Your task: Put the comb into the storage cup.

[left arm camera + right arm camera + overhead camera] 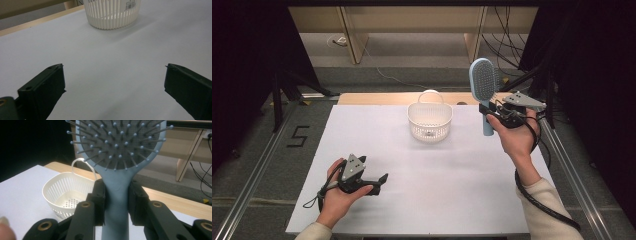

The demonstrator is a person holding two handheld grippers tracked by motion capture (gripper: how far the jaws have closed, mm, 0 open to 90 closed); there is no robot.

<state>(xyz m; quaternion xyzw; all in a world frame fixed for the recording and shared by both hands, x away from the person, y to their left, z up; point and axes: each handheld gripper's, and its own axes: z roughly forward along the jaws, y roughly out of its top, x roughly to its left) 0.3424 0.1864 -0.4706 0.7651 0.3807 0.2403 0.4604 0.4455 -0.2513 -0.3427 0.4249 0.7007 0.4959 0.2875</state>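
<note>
We hold the hairbrush (483, 80) upright in the right hand-held gripper (492, 111), clamped on the neck of its pale blue handle just below the bristle head, and raised to the right of the white basket (430, 121). In the right gripper view the brush (117, 152) stands straight between the jaws, with the basket (65, 192) below and to the left, empty as far as we can see. The left hand-held gripper (381, 181) rests low on the white surface (452, 185), well in front of the basket and to its left, jaws wide with nothing between them. To do this well, we judge we should carry the brush over the basket's mouth, clear the thin handle loop at its far rim, tilt or lower the brush inside, and only then release.
</note>
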